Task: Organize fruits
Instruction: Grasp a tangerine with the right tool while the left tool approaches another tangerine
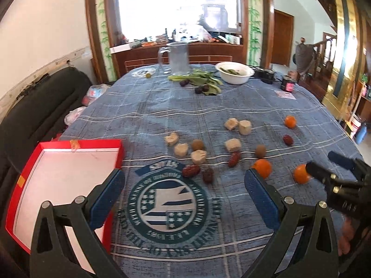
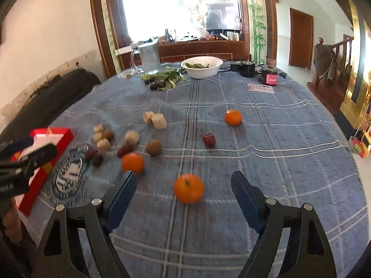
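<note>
Fruits lie scattered on the blue tablecloth (image 1: 162, 115): three tangerines, red dates, brown longans and pale cut chunks. My left gripper (image 1: 184, 185) is open and empty, over the round emblem, with an empty red tray (image 1: 46, 185) to its left. My right gripper (image 2: 184, 185) is open and empty. The nearest tangerine (image 2: 189, 191) lies on the cloth between its fingers, untouched; it also shows in the left wrist view (image 1: 301, 173). A second tangerine (image 2: 132, 162) sits by the left finger, a third tangerine (image 2: 233, 117) farther back. A date (image 2: 208, 139) lies mid-table.
At the far end stand a glass pitcher (image 1: 177, 58), a white bowl (image 1: 234, 72) with greens, leafy greens with dark plums (image 1: 199, 82), a dark jar (image 2: 270, 77) and black devices. A dark sofa (image 1: 34, 115) runs along the left edge.
</note>
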A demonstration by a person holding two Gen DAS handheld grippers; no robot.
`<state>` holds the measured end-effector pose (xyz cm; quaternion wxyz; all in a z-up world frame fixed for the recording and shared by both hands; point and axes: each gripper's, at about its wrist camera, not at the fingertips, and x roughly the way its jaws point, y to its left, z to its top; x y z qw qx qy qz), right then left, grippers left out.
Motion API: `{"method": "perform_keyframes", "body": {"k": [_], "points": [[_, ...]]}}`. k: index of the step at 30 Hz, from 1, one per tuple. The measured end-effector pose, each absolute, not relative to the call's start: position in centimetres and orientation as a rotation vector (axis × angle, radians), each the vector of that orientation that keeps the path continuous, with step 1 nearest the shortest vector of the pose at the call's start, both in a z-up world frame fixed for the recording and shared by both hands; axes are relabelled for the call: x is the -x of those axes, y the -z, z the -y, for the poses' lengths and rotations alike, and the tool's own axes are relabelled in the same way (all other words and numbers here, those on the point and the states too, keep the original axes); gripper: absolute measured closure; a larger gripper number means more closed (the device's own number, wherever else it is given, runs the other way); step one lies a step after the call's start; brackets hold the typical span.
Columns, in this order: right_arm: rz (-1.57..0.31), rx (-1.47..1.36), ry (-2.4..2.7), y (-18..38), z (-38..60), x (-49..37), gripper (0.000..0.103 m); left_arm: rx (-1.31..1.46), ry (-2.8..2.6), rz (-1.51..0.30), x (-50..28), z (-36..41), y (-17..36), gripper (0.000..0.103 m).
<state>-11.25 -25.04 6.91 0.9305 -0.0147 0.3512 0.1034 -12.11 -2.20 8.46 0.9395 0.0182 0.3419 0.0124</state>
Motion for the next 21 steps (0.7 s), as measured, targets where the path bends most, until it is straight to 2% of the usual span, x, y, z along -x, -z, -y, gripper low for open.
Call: {"method": "perform_keyframes", "body": {"k": [3, 5, 7, 12, 17, 20, 21], "points": [[-0.731, 0.041, -0.209, -6.7, 25.5, 11.1, 0.022, -0.039, 0.016, -0.709, 11.9, 3.6, -8.7, 0.000], [-0.754, 0.036, -0.209, -6.3, 25.5, 10.6, 0.030, -0.050, 0.041, -0.710, 12.0, 4.3, -8.5, 0.000], [-0.807, 0.014, -0.224, -5.6, 25.5, 9.6, 0.044, -0.079, 0.052, -0.726, 11.9, 5.1, -7.9, 0.000], [-0.882, 0.006, -0.228, -4.4, 25.0, 8.1, 0.053, -0.086, 0.065, -0.759, 11.5, 5.4, -6.8, 0.000], [-0.934, -0.020, -0.238, -3.2, 25.0, 7.0, 0.054, -0.074, 0.081, -0.785, 10.4, 5.3, -6.3, 0.000], [-0.950, -0.027, -0.244, -2.8, 24.9, 6.7, 0.058, -0.084, 0.092, -0.801, 9.8, 5.8, -6.0, 0.000], [-0.949, -0.035, -0.254, -2.8, 25.0, 6.8, 0.064, -0.088, 0.098, -0.807, 9.5, 6.0, -6.0, 0.000]]}}
